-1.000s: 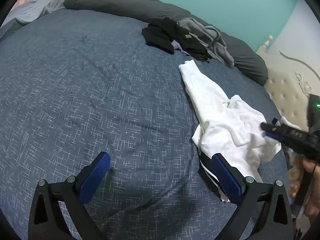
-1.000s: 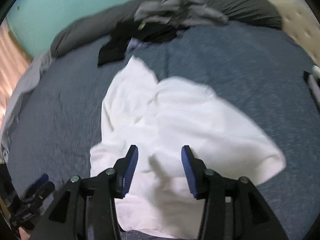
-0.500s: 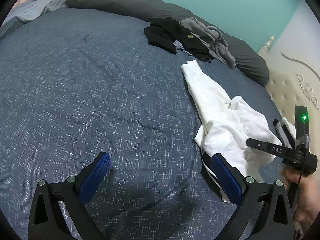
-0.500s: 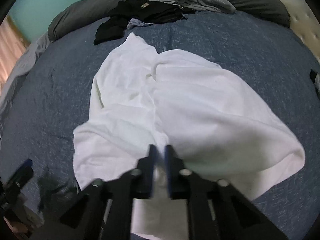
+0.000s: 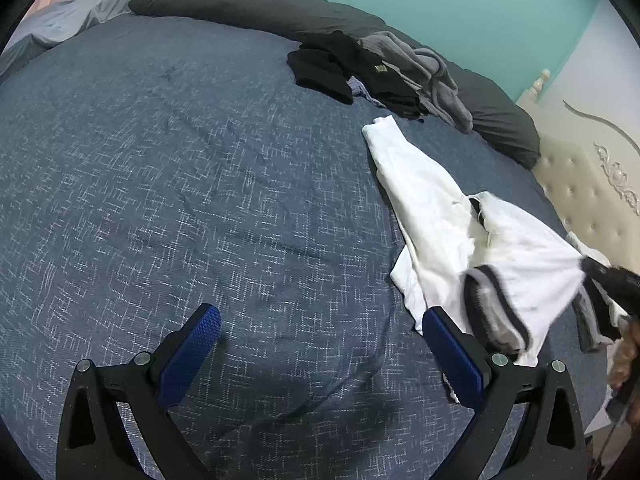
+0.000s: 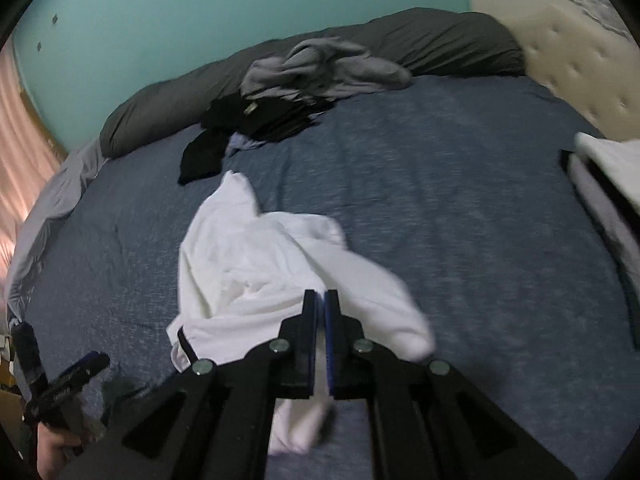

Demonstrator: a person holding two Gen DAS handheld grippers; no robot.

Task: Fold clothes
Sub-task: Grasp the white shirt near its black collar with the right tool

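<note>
A white garment [image 5: 436, 204] with a black-trimmed hem lies crumpled on the right of the blue bedspread [image 5: 200, 184]. My right gripper [image 6: 320, 300] is shut on a fold of the white garment [image 6: 256, 256] and holds that part up off the bed, so the cloth drapes from its pads. In the left wrist view the right gripper [image 5: 612, 276] shows at the right edge, pulling the cloth taut. My left gripper [image 5: 322, 320] hovers open over bare bedspread just left of the garment, with nothing between its fingers. The left gripper [image 6: 76, 372] also appears low at the left of the right wrist view.
A pile of black and grey clothes [image 5: 376, 72] sits at the back against a long dark pillow [image 5: 248, 4]. A folded stack of white and dark clothes [image 6: 604, 176] rests at the bed's right edge near the tufted headboard [image 6: 580, 60].
My right gripper closed on the white garment, then lifted and pulled it back, bunching the cloth and exposing the black-trimmed hem. My left gripper stayed where it was, open.
</note>
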